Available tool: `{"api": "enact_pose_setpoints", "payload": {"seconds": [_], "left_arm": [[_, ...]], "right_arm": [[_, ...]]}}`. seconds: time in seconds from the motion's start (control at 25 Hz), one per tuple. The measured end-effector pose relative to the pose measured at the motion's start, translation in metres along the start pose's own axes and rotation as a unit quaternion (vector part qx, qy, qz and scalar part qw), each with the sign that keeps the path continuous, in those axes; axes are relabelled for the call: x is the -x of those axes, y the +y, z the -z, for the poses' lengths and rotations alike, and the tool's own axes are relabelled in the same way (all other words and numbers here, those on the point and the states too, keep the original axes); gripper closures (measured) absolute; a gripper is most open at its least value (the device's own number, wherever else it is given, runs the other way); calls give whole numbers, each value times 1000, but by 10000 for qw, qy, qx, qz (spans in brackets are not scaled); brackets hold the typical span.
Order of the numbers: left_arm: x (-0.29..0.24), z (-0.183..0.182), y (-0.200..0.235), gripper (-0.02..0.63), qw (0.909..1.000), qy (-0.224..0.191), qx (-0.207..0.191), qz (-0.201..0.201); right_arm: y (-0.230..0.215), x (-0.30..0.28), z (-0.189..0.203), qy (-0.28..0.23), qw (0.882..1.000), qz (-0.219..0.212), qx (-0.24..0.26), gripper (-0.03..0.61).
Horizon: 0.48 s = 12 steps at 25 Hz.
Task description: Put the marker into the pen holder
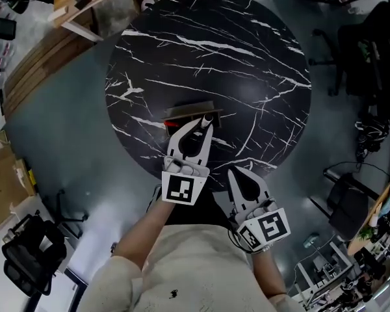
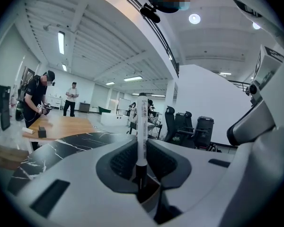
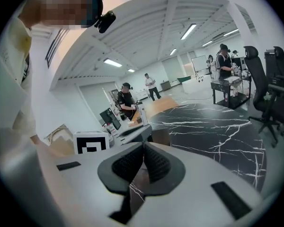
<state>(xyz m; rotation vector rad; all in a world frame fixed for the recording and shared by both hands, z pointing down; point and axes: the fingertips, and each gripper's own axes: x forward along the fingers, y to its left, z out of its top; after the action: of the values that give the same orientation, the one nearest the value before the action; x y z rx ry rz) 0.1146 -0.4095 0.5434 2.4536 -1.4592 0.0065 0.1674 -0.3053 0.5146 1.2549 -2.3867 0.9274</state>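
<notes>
Marker point(image 2: 142, 126) is in your left gripper point(image 2: 142, 162), pinched between the two fingers point(image 2: 120, 162), which press on it from both sides. It stands along the fingers and most of its length sticks out past them. In the head view it is over the near part of the round black marble surface point(image 1: 247, 57), with its free end at the near side of the pen holder point(image 1: 190, 111). I cannot tell if it already touches the holder or hangs above it.

I judge that it will handle as a light and stiff thing: a hard plastic tube that does not bend and does not break easily. The barrel looks smooth and round, so it can slip or turn inside the pinch. You hold it near the dark end, and this leaves a long free part which can swing if you tilt the gripper quickly. A hold nearer the middle would be more steady, but the present one leaves the far end free to go into the holder first.

For its look: the barrel is white with a line of small print along it, and the lower part, where it enters the fingers, is black. The holder seems low and rectangular, dark, with a red strip at its left.

Your right gripper point(image 3: 143, 162) has its fingers pressed together with nothing between them, and it waits near your body at the edge of the surface.
</notes>
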Motion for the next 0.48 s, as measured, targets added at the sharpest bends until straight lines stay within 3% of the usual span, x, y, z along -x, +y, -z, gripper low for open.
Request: {"api": "enact_pose_setpoints", "payload": {"seconds": [0.36, 0.44, 0.48], "left_arm": [[-12, 19, 5, 548, 9998, 137, 126, -11], [-13, 23, 4, 548, 9998, 194, -24, 17], [-13, 25, 3, 548, 9991, 295, -293, 107]], "right_arm": [[-14, -12, 5, 40, 9997, 157, -160, 560], [-15, -13, 5, 46, 9997, 183, -173, 560], [-16, -13, 5, 50, 9996, 191, -178, 560]]}}
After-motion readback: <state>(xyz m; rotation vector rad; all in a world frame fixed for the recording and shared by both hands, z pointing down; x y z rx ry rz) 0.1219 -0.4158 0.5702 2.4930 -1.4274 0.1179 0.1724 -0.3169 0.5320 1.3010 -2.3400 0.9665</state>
